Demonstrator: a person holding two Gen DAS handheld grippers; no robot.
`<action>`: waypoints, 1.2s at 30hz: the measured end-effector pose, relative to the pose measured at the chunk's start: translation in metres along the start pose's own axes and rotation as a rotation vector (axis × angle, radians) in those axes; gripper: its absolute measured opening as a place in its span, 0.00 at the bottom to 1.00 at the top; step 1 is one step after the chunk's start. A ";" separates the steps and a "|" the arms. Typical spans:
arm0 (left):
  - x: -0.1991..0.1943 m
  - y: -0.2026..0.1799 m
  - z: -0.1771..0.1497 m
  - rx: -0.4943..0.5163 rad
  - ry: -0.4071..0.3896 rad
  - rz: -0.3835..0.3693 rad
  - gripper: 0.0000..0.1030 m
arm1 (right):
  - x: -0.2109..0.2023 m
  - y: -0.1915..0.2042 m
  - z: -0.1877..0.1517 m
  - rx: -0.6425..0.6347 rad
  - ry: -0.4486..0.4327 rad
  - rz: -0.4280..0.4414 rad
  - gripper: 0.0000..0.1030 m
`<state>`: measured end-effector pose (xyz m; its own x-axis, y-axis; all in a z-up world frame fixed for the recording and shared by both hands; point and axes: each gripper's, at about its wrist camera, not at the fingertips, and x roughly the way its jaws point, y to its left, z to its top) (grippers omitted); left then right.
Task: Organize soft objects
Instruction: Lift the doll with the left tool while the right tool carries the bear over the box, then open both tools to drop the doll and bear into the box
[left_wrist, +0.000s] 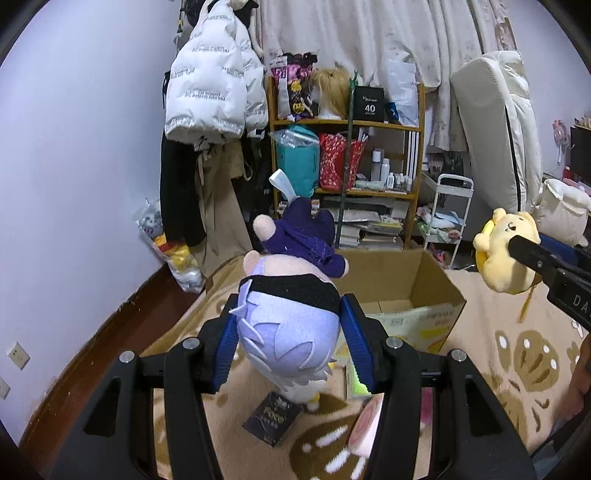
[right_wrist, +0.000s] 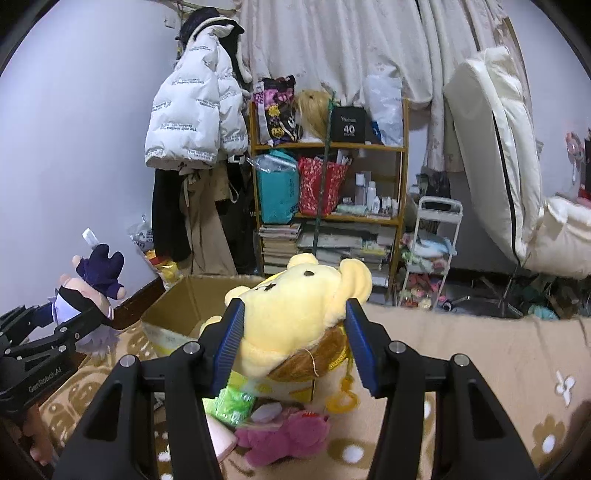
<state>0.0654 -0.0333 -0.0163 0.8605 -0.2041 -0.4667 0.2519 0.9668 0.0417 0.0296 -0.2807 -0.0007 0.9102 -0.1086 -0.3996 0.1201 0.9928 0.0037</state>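
1. Grippers: 2, namely the left gripper (left_wrist: 288, 336) and the right gripper (right_wrist: 295, 341).
2. Plush toys held up: 2, the purple-haired doll (left_wrist: 286, 314) and the yellow bear (right_wrist: 295, 317).
3. Plush toys lying on the blanket: 1, the pink plush (right_wrist: 284, 435).
4. Cardboard boxes: 1, the open cardboard box (left_wrist: 417, 280).
5. Wooden shelves: 1 (right_wrist: 328, 147).
6. White puffer jackets hanging: 1 (right_wrist: 195, 122).
7. White rolling carts: 1 (right_wrist: 436, 240).
8. Small black books on the blanket: 1 (left_wrist: 273, 417).
9. Wigs on the shelf: 1, the blonde wig (right_wrist: 314, 110).
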 end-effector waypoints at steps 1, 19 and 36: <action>0.000 -0.001 0.004 0.013 -0.011 0.007 0.51 | 0.000 0.001 0.003 -0.009 -0.005 0.001 0.56; 0.042 -0.019 0.043 0.175 -0.123 0.000 0.51 | 0.041 -0.007 0.041 -0.032 -0.079 0.071 0.57; 0.107 -0.045 0.005 0.209 0.076 -0.053 0.53 | 0.114 -0.034 0.007 0.116 0.063 0.125 0.47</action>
<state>0.1485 -0.0993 -0.0640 0.8099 -0.2341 -0.5379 0.3890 0.9006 0.1938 0.1321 -0.3275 -0.0395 0.8946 0.0219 -0.4463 0.0560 0.9854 0.1608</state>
